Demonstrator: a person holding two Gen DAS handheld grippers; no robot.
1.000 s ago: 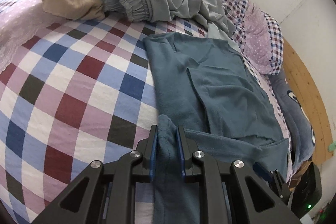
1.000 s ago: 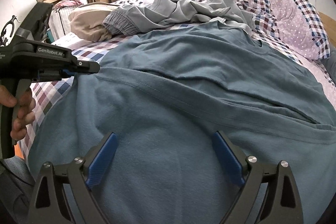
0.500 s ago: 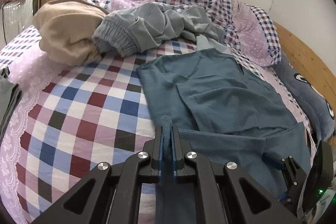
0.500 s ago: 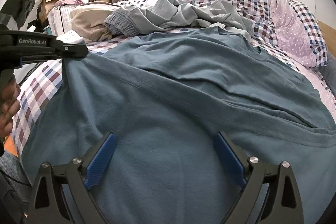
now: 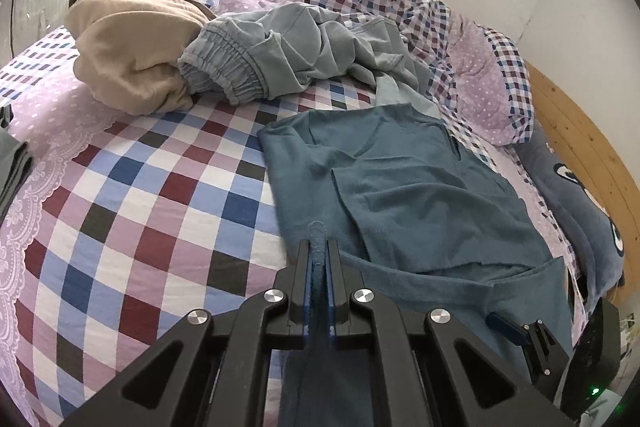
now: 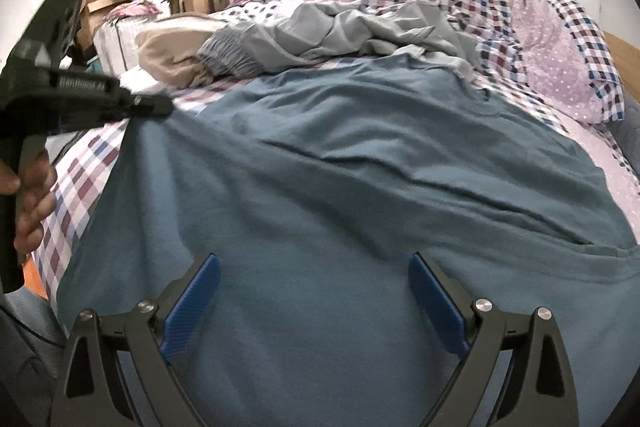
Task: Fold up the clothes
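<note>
On the checked bed (image 5: 132, 195) lay the blue shirt (image 5: 420, 195), its near edge clamped in the left gripper's (image 5: 318, 259) closed jaws. Above the shirt's lower part hovered the right gripper (image 6: 314, 301), jaws wide apart.

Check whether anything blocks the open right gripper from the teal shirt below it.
Nothing visible does. The right gripper hangs open directly over the teal shirt, with only bare cloth between its fingers. The left gripper pinches the shirt's edge off to the side.
</note>
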